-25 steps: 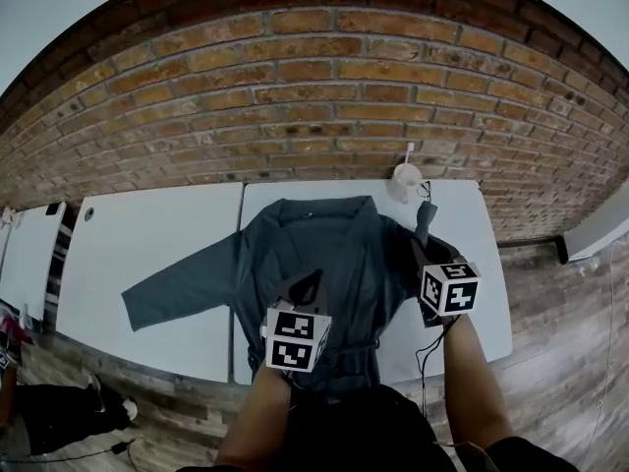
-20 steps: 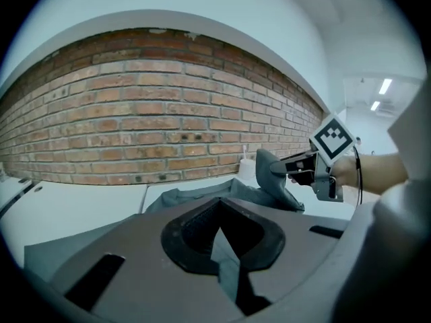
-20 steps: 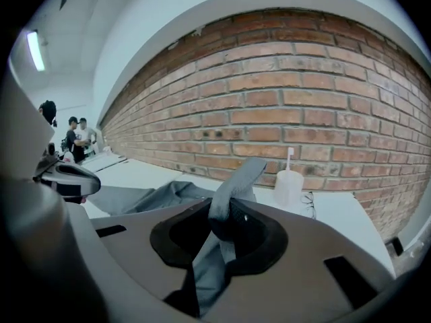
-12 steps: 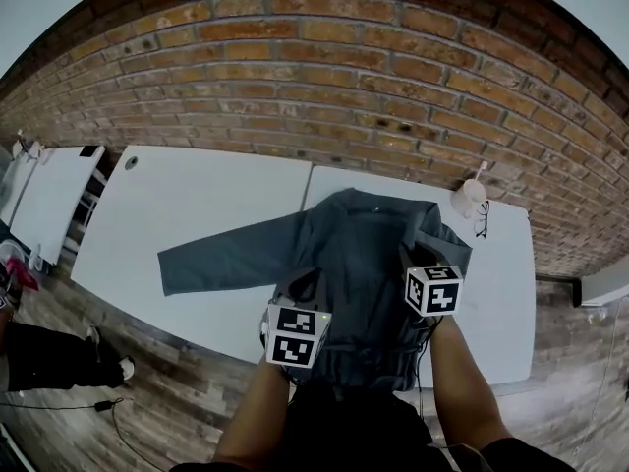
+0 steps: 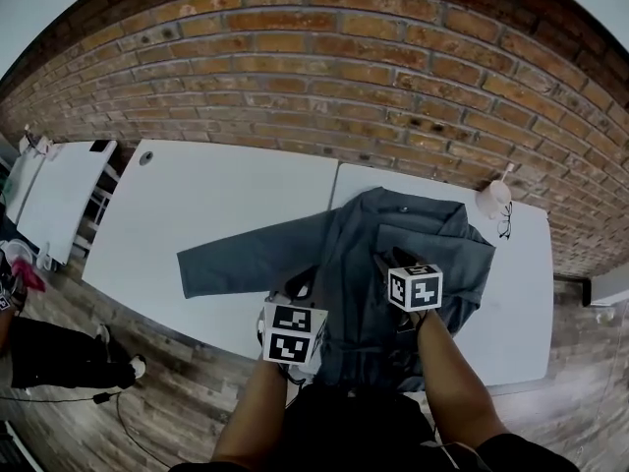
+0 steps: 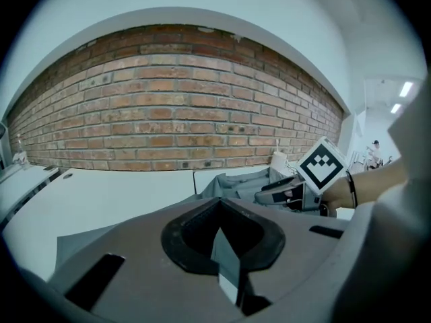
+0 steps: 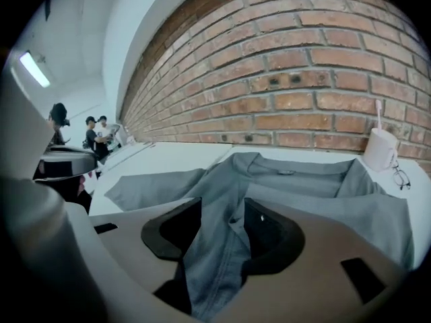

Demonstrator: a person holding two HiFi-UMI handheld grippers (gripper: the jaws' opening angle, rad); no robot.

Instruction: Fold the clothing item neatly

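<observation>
A grey jacket (image 5: 359, 254) lies front up across two white tables, collar toward the brick wall. Its left sleeve (image 5: 246, 256) stretches out to the left, and its right sleeve is folded in over the body. My right gripper (image 5: 383, 261) hovers over the chest. Its jaws have just been opening, and a loose fold of the grey cloth (image 7: 219, 261) runs between them. My left gripper (image 5: 303, 286) is shut at the jacket's lower left hem. A thin grey sliver shows between its jaws (image 6: 222, 237); I cannot tell whether it is cloth.
A white cup (image 5: 491, 201) with a stick in it and a pair of glasses (image 5: 505, 221) sit at the back of the right table (image 5: 516, 308). The left table (image 5: 197, 190) adjoins it. A brick wall (image 5: 314, 77) runs behind. People stand far left (image 7: 94, 136).
My right gripper has moved from the jacket's right edge in over the body, bringing the sleeve with it, and its jaws have opened. The left gripper has shifted left to the hem's edge.
</observation>
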